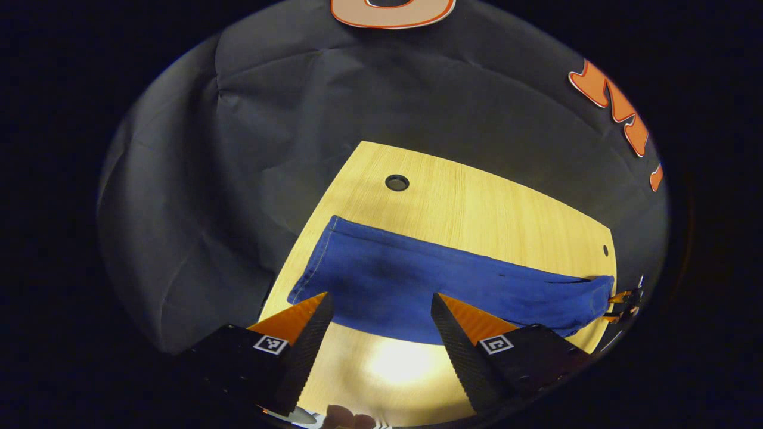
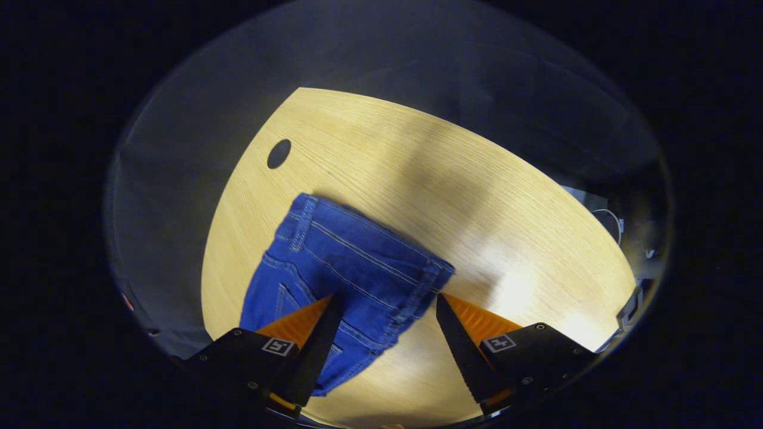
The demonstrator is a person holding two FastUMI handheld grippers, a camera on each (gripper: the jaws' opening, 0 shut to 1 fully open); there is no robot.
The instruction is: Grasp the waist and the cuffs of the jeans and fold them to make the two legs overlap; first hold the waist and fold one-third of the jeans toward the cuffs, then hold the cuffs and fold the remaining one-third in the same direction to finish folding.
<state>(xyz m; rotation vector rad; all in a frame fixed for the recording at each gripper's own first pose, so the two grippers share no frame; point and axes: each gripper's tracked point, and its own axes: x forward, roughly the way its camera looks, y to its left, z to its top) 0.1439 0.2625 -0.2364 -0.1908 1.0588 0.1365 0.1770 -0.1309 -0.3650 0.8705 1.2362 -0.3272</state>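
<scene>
Your left gripper hangs over the near edge of the jeans, its fingers spread wide with nothing between them. In the left gripper view the jeans lie flat across the table as one long blue band, legs stacked, the cuff at the table's left edge and the far end reaching to the right, where your right gripper shows small just beside the cloth. Your right gripper is also spread wide, clasping nothing. In the right gripper view it hovers above the waist; the seams and a back pocket face up. The left finger lies over the denim, the right finger over bare wood. A round hole sits in the table beyond the jeans.
</scene>
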